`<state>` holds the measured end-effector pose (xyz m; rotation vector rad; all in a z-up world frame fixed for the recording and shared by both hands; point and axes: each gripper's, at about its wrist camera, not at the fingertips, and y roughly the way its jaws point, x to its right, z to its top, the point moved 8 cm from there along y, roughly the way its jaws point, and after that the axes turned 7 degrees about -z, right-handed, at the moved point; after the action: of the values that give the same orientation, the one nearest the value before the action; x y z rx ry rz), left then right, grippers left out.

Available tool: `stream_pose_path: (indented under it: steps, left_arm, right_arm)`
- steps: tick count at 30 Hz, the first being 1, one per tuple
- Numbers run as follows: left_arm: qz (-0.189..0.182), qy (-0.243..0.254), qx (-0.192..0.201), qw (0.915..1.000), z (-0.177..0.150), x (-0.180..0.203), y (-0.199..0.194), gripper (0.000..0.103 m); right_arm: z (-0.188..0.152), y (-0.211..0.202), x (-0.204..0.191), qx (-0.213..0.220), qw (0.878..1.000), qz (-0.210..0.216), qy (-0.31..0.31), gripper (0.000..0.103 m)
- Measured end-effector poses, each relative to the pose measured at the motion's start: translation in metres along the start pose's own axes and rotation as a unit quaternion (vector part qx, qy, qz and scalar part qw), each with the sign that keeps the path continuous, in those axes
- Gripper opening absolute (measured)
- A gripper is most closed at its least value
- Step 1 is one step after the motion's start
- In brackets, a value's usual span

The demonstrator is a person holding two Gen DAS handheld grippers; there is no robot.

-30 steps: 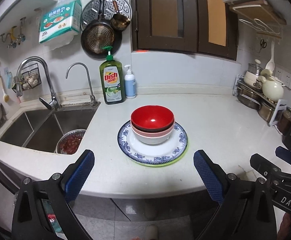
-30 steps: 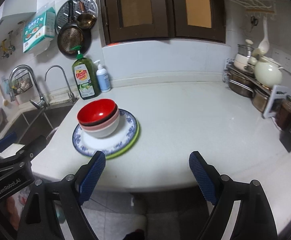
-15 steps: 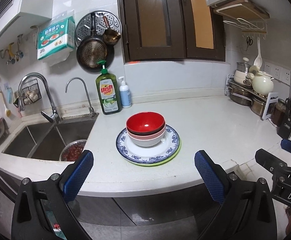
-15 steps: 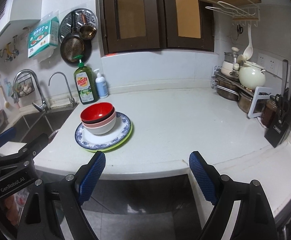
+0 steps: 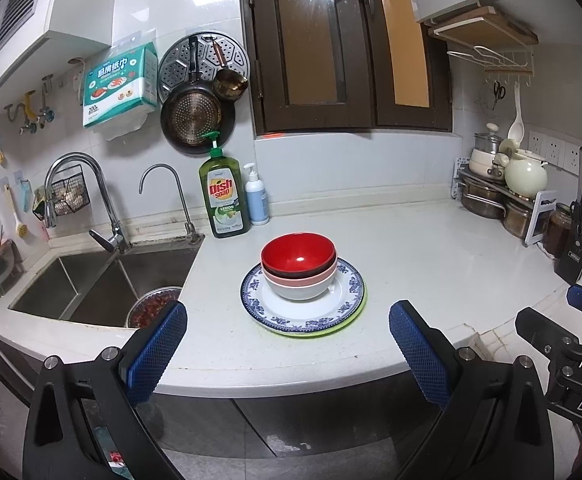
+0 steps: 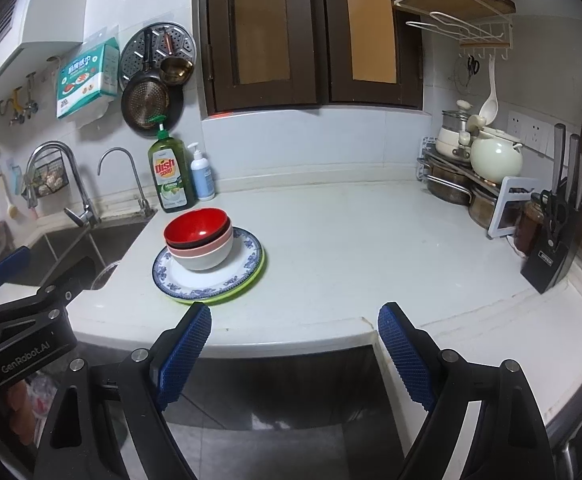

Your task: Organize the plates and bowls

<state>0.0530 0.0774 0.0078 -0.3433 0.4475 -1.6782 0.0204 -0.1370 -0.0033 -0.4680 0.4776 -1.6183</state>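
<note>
The left tongs [image 5: 287, 344] are spread wide and hold nothing. They hang off the front edge of the surface [image 5: 431, 256], not over it. The right tongs [image 6: 295, 344] are spread wide too, and they are empty as well. They also hang off the front edge, further to the right.

The dishes sit in one neat pile near the front of the surface, close to its left end by the sink [image 5: 91, 280]. At the bottom is a green plate [image 5: 361, 308], with only its rim peeking out. On it lies a blue and white plate [image 5: 347, 300]. On that plate stand the bowls, one inside the other: a white bowl [image 5: 299, 290] at the bottom, a pink bowl [image 5: 323, 276] in it, a dark bowl [image 5: 331, 262] next, and a red bowl [image 5: 297, 254] on top. The red bowl looks empty.

The piling looks done, since plates are with plates and bowls are with bowls. Both tongs are well apart from the pile, so this seems to be the end of the job. If anything is left to do, it would be a soft push to line up the pile.

Down in the sink a metal bowl [image 5: 153, 304] holds something red. A green soap bottle [image 5: 223, 196] stands at the back edge.
</note>
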Motion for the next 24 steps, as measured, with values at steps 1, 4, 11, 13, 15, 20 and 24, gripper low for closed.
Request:
stream_pose_path:
  steps: [1, 4, 11, 13, 15, 20, 24]
  left_arm:
    - [-0.002, 0.001, -0.001, 1.0, -0.001, 0.0, -0.001, 0.103]
    - [-0.002, 0.002, -0.002, 1.0, -0.003, 0.001, -0.003, 0.103]
    - [0.002, 0.008, 0.007, 0.9999, -0.003, 0.001, -0.012, 0.103]
    - [0.002, 0.007, 0.006, 1.0, -0.004, 0.001, -0.012, 0.103]
    - [0.001, 0.006, 0.007, 1.0, -0.004, 0.001, -0.013, 0.103]
    - [0.001, 0.007, 0.007, 1.0, -0.005, 0.001, -0.016, 0.103]
    - [-0.001, 0.006, 0.006, 1.0, -0.004, -0.002, -0.015, 0.103]
  right_arm:
    - [0.0, -0.002, 0.0, 0.001, 1.0, 0.001, 0.0, 0.086]
    - [-0.001, -0.003, 0.002, 0.001, 1.0, 0.002, 0.001, 0.086]
    - [-0.004, -0.012, 0.004, 0.005, 1.0, -0.001, 0.003, 0.086]
    - [-0.004, -0.014, 0.004, 0.006, 1.0, -0.005, 0.001, 0.086]
    - [-0.005, -0.016, 0.004, 0.008, 1.0, -0.004, 0.001, 0.086]
    - [-0.005, -0.018, 0.002, 0.009, 1.0, -0.006, 0.002, 0.086]
    - [-0.004, -0.019, 0.002, 0.011, 1.0, -0.005, 0.001, 0.086]
